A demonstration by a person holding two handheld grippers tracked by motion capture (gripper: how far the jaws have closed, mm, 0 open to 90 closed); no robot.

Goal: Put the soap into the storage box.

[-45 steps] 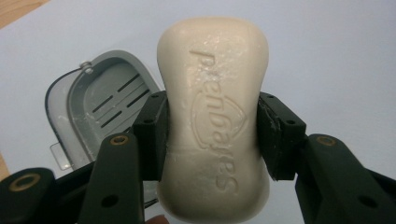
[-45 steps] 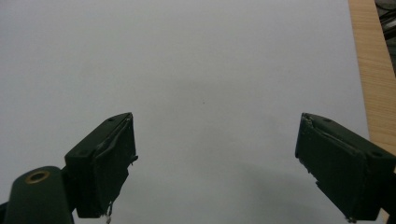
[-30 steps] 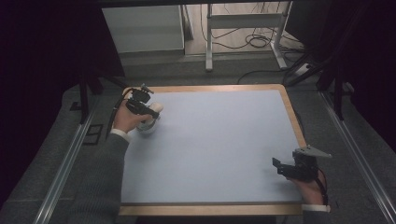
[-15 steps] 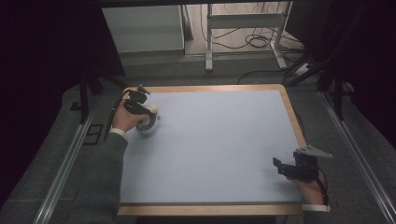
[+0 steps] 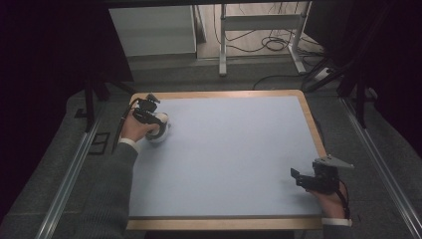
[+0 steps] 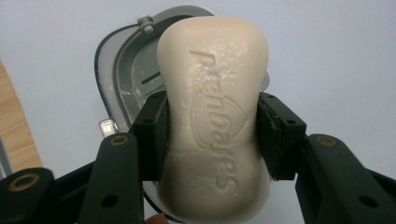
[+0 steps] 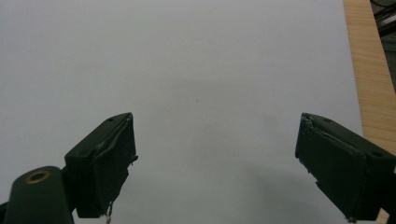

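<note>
Cream soap bar (image 6: 214, 121), stamped with raised lettering, clamped at its waist between the jaws of the left gripper (image 6: 212, 135) just above a grey soap dish (image 6: 125, 79) near the far-left corner of the pale blue table (image 5: 234, 159); right gripper (image 7: 215, 163) at the near right, jaws spread wide, holding nothing.

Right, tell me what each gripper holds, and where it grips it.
The left gripper clamps the bar of soap across its long sides, above the soap dish. The right gripper is open, holding nothing.
</note>
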